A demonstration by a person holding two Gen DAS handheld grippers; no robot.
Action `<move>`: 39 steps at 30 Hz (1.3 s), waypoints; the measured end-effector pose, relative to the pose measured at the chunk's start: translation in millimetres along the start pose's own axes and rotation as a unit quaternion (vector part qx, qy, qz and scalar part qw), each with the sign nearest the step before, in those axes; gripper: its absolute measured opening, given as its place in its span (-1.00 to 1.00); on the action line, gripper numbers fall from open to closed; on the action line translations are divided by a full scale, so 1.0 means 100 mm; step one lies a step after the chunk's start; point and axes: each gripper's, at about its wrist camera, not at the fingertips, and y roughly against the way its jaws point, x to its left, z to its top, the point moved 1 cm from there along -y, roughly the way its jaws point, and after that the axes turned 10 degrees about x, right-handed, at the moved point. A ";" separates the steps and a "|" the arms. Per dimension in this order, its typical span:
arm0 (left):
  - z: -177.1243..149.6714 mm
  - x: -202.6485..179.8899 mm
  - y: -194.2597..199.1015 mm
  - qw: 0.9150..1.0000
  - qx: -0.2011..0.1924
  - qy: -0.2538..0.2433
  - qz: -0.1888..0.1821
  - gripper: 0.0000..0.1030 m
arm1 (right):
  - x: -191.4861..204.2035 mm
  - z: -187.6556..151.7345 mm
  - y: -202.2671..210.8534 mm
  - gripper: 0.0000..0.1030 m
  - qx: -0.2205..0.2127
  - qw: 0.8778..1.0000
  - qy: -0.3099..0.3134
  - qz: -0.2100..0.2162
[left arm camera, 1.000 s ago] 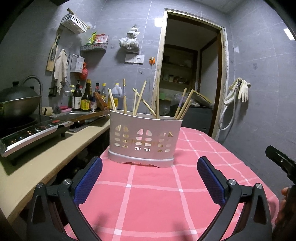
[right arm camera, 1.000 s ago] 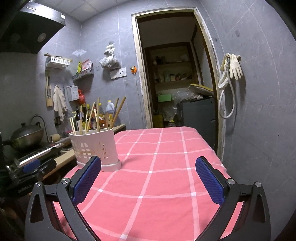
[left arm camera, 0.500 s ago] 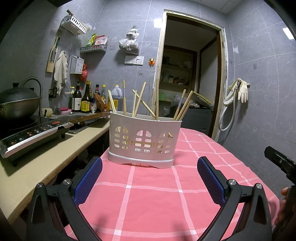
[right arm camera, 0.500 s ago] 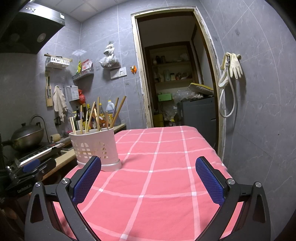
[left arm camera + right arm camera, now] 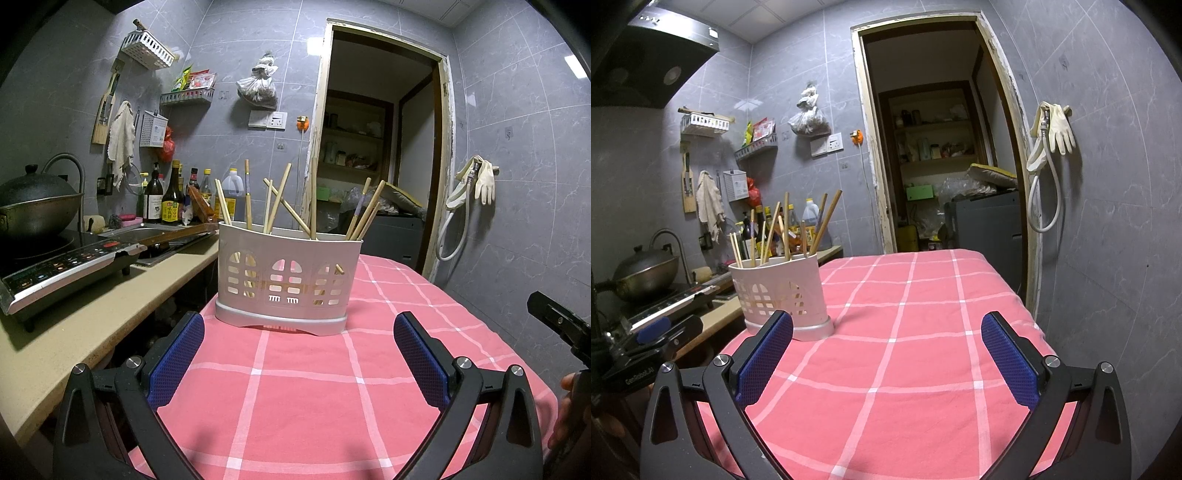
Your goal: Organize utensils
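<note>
A white perforated utensil holder (image 5: pixel 288 282) stands on the pink checked tablecloth (image 5: pixel 303 387), with several wooden chopsticks (image 5: pixel 279 199) sticking up out of it. My left gripper (image 5: pixel 297 360) hangs open just in front of the holder, nothing between its blue pads. In the right wrist view the same holder (image 5: pixel 783 295) with its chopsticks (image 5: pixel 823 221) is at the left, and my right gripper (image 5: pixel 886 356) stands open over bare cloth (image 5: pixel 908 332). The left gripper's body (image 5: pixel 653 339) shows at the far left there; the right gripper's edge (image 5: pixel 561 321) shows in the left wrist view.
A beige counter (image 5: pixel 85 325) runs along the left with an induction cooker (image 5: pixel 62 269), a wok (image 5: pixel 33 206), a sink and sauce bottles (image 5: pixel 171 199). An open doorway (image 5: pixel 945 166) lies behind the table. A hose and gloves (image 5: pixel 1052 129) hang on the right wall.
The left wrist view has tilted up slightly and the holder sits a little lower in it. Both grippers stay open; the right view is nearly unchanged.
</note>
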 end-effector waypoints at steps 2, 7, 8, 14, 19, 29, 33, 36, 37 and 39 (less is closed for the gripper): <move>0.00 0.00 0.00 1.000 0.000 0.000 0.000 0.95 | 0.00 0.00 0.00 1.00 0.000 1.000 0.000 0.000; 0.00 0.00 0.00 1.000 0.000 0.000 0.000 0.95 | 0.00 0.00 0.00 1.00 0.001 1.000 -0.001 0.000; 0.00 0.00 0.00 1.000 0.000 0.000 0.000 0.95 | 0.00 0.00 0.00 1.00 0.001 1.000 -0.001 0.000; 0.00 0.01 0.01 1.000 0.001 0.000 -0.001 0.95 | 0.00 0.00 0.00 1.00 0.001 1.000 -0.001 0.000; 0.00 0.01 0.01 1.000 0.000 0.002 0.000 0.95 | 0.00 0.00 0.00 1.00 0.001 1.000 -0.001 0.000; -0.01 0.01 0.02 1.000 -0.003 0.008 0.011 0.95 | -0.01 0.00 0.00 1.00 0.002 1.000 -0.002 0.001; -0.01 0.02 0.02 1.000 -0.003 0.008 0.011 0.95 | 0.00 -0.01 -0.01 1.00 0.002 1.000 -0.003 0.001; -0.01 0.02 0.02 1.000 -0.003 0.007 0.011 0.95 | 0.00 -0.01 -0.01 1.00 0.002 1.000 -0.003 0.000; -0.01 0.02 0.02 1.000 -0.003 0.008 0.010 0.95 | 0.00 -0.01 -0.01 1.00 0.003 1.000 -0.003 0.001; -0.01 0.02 0.02 1.000 -0.003 0.008 0.010 0.95 | 0.00 -0.01 -0.01 1.00 0.003 1.000 -0.003 0.001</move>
